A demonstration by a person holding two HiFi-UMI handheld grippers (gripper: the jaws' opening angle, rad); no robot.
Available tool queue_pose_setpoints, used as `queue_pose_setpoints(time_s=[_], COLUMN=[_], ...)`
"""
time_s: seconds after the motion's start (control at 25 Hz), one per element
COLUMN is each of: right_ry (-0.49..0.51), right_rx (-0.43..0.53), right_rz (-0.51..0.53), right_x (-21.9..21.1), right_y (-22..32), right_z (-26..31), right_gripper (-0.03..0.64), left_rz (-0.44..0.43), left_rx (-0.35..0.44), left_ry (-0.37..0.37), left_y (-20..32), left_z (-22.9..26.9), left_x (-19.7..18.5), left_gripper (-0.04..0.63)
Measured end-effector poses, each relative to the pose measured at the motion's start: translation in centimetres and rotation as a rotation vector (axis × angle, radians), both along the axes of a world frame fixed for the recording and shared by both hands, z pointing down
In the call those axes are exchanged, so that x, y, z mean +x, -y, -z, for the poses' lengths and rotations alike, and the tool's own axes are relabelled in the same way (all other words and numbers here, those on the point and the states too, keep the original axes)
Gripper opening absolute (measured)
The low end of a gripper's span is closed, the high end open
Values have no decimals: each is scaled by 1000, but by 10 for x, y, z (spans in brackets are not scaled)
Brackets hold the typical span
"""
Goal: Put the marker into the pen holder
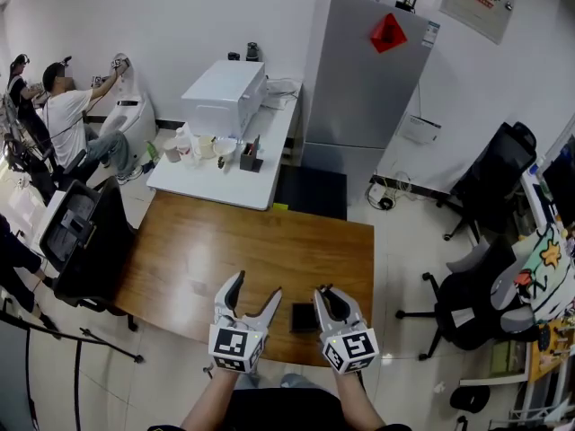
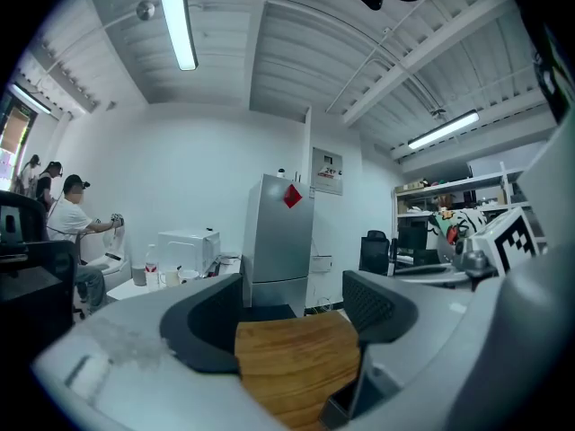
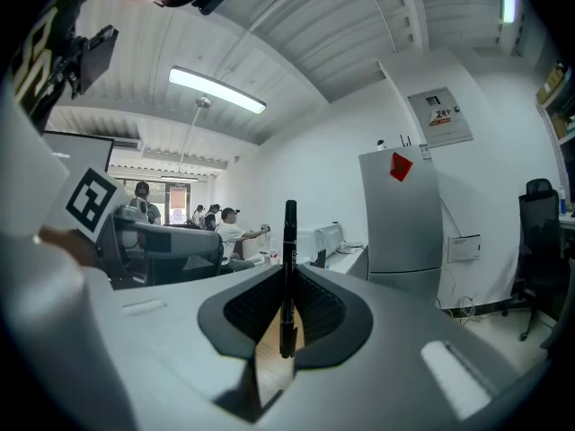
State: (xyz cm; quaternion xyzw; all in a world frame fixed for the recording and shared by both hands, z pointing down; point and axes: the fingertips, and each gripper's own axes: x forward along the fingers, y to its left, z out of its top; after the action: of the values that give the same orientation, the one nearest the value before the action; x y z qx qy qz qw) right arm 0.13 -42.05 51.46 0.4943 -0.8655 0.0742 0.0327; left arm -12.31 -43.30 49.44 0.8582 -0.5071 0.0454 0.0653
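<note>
Two hand-held grippers hover over the near edge of a wooden counter [image 1: 225, 241] in an office, at the bottom centre of the head view. The right gripper [image 1: 331, 296] has its fingers [image 3: 328, 317] clenched on a black marker [image 3: 289, 241]. The marker stands upright between them, its top rising well above the fingers and its lower end showing just below the grip. From the head view the marker is too small to pick out.

The left gripper [image 1: 254, 287] is released, its fingers [image 2: 211, 317] spread wide with only bare wood showing between them.

A small black pen holder [image 1: 304, 318] sits on the counter between the two grippers, close to the counter's lower edge. Its opening is hard to make out, and the right gripper overlaps its right side. The person's forearms are cut off by the bottom of the frame.

Beyond the counter, a grey refrigerator [image 1: 364, 88] stands at upper centre. Seated people [image 1: 76, 115] at upper left appear small and partly blurred.
</note>
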Motion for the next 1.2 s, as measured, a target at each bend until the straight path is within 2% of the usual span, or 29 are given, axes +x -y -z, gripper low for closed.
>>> queue_pose_setpoints(time_s=[0.32,0.56,1.2], right_ry=[-66,-123,-201], right_rx=[-77,-135,-327], right_rz=[-3,-49,-94], right_x=[-10,-6,4], right_y=[2,2,-12], right_z=[-60,-106,-199], right_gripper=[43,44,44], left_rz=[-3,-18,-64], left_rx=[-3,-4,-23], left_ry=[11,9,20], left_y=[7,13,17], left_z=[2,2,-7], left_x=[-18,-21,-10], left_gripper=[350,350,350])
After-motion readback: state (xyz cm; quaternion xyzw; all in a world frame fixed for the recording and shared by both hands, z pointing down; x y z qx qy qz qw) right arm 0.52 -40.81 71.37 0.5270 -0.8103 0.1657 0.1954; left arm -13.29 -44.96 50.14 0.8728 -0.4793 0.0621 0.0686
